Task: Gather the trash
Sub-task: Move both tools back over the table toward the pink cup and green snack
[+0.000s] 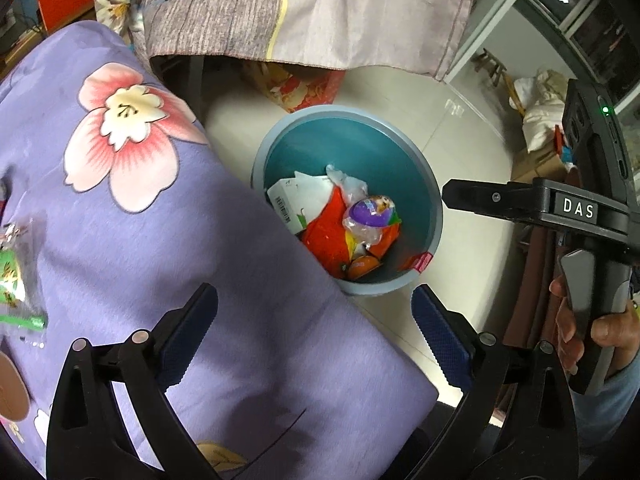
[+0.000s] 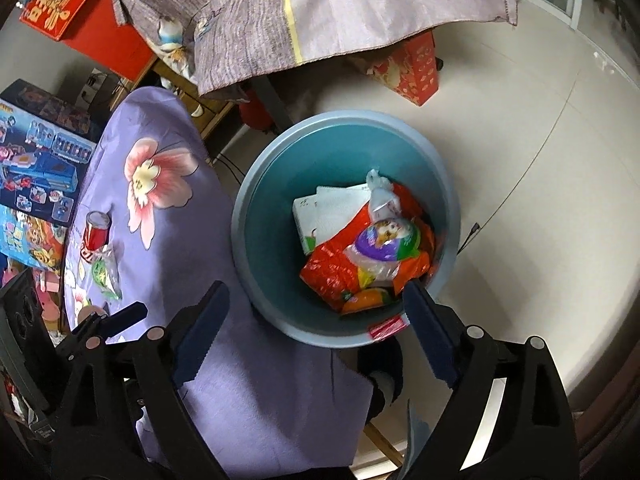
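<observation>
A blue trash bin [image 1: 434, 216] [image 2: 256, 216] stands on the floor beside the purple floral tablecloth [image 1: 140, 240] [image 2: 168, 240]. It holds an orange wrapper [image 1: 328, 236] [image 2: 336, 272], a white carton [image 1: 296, 196] [image 2: 324, 208] and a clear bag with a purple label [image 1: 374, 216] [image 2: 386, 240]. My left gripper [image 1: 314, 334] is open and empty over the table edge. My right gripper [image 2: 316, 328] is open and empty above the bin's near rim; it also shows in the left wrist view [image 1: 454, 192]. A green wrapper [image 1: 16, 280] [image 2: 106, 276] and a red can [image 2: 95, 236] lie on the table.
A second table under a grey-lilac cloth [image 1: 304, 12] [image 2: 320, 8] stands behind the bin. A red printed box [image 2: 412, 72] [image 1: 304, 84] sits on the pale tiled floor [image 2: 540, 180]. Toy boxes [image 2: 36, 160] lie left of the table.
</observation>
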`<action>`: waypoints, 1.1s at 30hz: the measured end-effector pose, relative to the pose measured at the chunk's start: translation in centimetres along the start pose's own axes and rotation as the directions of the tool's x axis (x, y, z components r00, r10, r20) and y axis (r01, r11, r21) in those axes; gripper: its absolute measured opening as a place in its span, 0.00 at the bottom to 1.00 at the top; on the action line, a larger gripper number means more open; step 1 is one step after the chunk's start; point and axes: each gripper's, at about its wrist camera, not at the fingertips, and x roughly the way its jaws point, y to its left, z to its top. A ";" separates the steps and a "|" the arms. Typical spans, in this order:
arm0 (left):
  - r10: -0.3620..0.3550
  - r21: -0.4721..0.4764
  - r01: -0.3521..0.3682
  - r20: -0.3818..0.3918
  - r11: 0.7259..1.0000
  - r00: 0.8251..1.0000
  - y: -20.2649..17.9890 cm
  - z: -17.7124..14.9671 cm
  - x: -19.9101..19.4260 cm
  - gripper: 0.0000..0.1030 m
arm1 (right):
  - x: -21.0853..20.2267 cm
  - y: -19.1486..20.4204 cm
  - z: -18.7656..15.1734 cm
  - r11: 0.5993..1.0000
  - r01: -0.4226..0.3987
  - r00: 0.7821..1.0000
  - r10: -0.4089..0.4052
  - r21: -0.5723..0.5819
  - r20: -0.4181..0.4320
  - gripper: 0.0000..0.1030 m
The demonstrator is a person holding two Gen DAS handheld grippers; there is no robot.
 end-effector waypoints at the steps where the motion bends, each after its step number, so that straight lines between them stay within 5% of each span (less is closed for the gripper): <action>1: 0.001 -0.002 -0.001 0.005 1.000 1.000 0.2 -0.3 -0.3 0.95 | 0.0 0.3 -0.1 1.000 -0.001 1.000 0.001 -0.002 -0.003 0.82; 20: 0.095 -0.154 -0.079 0.098 0.985 0.991 8.3 -7.1 -7.0 0.95 | 1.8 9.6 -4.9 0.991 -0.025 0.998 0.018 -0.130 -0.060 0.86; 26: 0.265 -0.302 -0.209 0.158 0.930 0.951 13.0 -9.7 -10.4 0.95 | 2.7 12.7 -6.3 0.983 -0.048 0.996 0.032 -0.179 -0.088 0.86; 33: 0.350 -0.478 -0.243 0.148 0.844 0.925 18.7 -12.2 -12.5 0.95 | 4.1 16.2 -7.2 0.972 -0.063 0.992 0.036 -0.226 -0.122 0.86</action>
